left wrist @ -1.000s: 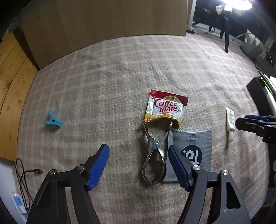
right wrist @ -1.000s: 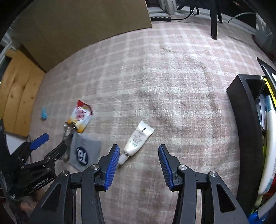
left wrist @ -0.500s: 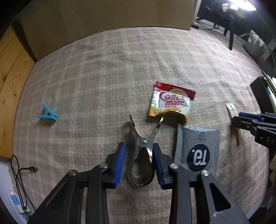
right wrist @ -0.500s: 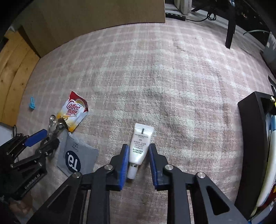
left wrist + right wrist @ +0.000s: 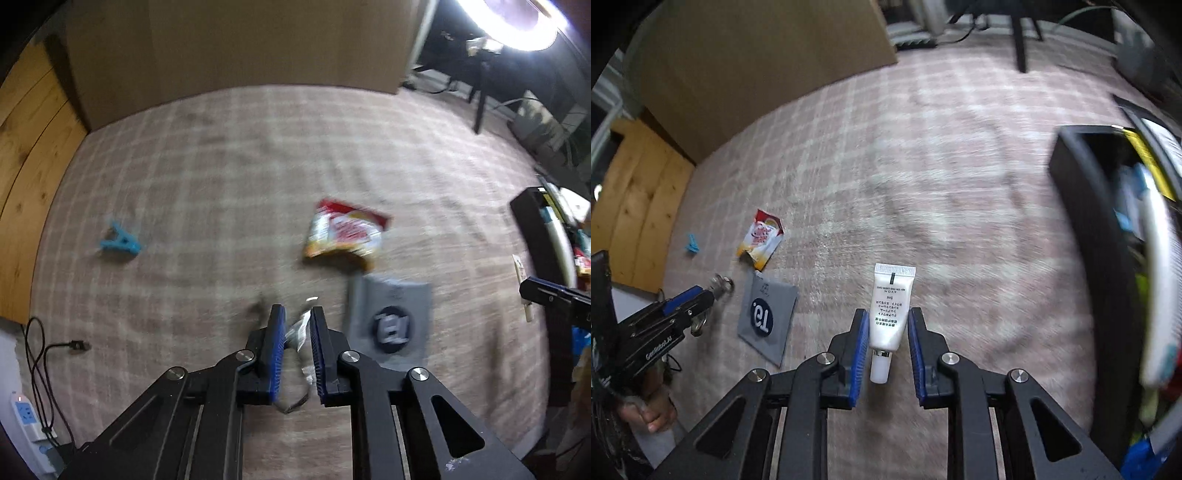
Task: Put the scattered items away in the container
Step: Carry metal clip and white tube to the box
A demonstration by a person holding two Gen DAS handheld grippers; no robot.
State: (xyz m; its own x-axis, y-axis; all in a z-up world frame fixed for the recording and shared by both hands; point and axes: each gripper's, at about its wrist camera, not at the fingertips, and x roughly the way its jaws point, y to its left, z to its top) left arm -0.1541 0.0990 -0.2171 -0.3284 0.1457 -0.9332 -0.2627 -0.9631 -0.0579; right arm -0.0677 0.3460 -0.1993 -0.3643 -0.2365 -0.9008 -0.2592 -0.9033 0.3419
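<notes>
I'm lifting both at once now, left tool (image 5: 297, 326) just clamped onto the metal clip (image 5: 300, 332), right tool (image 5: 885, 325) pinching the white tube (image 5: 891, 306), container (image 5: 1086, 229) next.

You have the shiny metal spring clamp (image 5: 297, 334) pinched between the left gripper's blue pads and the small white tube (image 5: 891, 302), cap toward you, between the right's. The red-and-yellow creamer sachet (image 5: 345, 230), grey foil packet (image 5: 391, 319) and blue plastic clip (image 5: 120, 242) lie flat on the carpet; the black container (image 5: 1097, 258) stands at right, already holding items.
</notes>
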